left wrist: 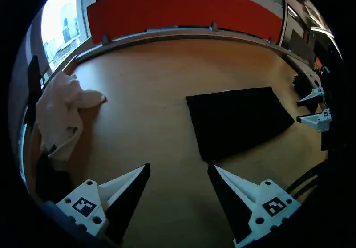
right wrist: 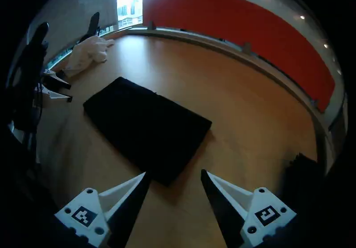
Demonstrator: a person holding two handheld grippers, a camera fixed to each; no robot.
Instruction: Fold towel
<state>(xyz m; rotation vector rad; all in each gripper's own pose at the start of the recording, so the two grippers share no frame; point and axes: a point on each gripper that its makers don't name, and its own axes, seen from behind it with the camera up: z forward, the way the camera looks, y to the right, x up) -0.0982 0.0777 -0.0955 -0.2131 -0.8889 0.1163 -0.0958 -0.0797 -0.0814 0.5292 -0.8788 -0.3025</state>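
A black towel [left wrist: 240, 119] lies folded flat as a rectangle on the wooden table [left wrist: 151, 87]; the right gripper view shows the towel [right wrist: 147, 128] just ahead of the fingers. My left gripper [left wrist: 179, 172] is open over bare wood, a little short and left of the towel's near corner. My right gripper [right wrist: 173, 179] is open too, its tips close above the towel's near edge. The right gripper [left wrist: 317, 109] appears at the far right of the left gripper view, and the left gripper [right wrist: 60, 90] at the left of the right gripper view.
A crumpled white cloth [left wrist: 62, 110] lies at the table's left end, also visible as the white cloth [right wrist: 89, 52] far off. A red divider panel [left wrist: 187, 10] runs along the table's back edge. A dark stack [right wrist: 302, 172] sits at the right.
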